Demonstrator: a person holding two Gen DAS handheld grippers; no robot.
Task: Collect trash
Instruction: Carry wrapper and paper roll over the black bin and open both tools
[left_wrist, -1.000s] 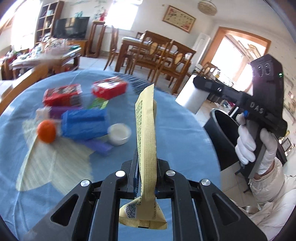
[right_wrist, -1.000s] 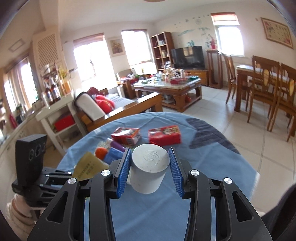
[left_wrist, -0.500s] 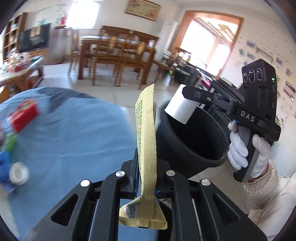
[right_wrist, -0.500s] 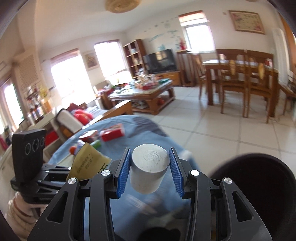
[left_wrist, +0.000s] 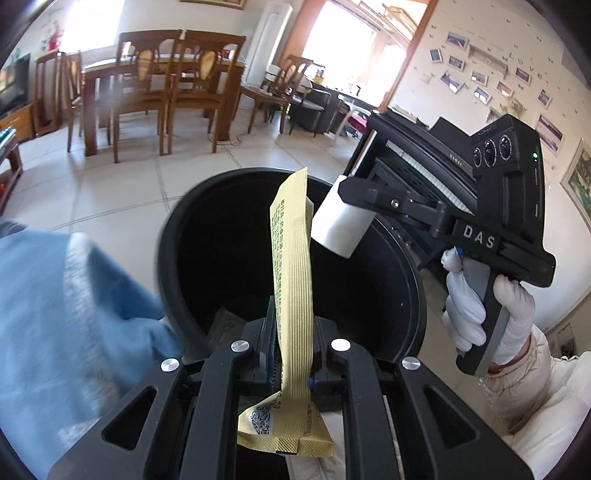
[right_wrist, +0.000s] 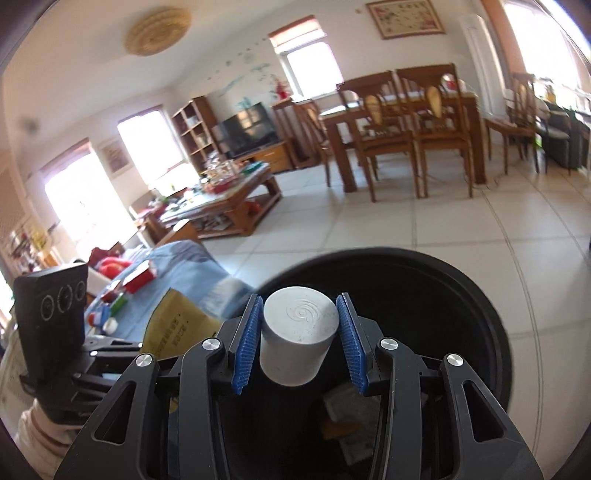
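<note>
Yellow sachet is clamped in the left tool, white cup in the right tool, both above the black bin.

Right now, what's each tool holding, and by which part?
Left tool pinches the yellow sachet near its lower end. Right tool clamps the white cup by its sides. Both are over the black bin.

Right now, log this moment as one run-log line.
left tool: shut on yellow packet | right tool: shut on white cup | both over black bin | release: not yet
</note>
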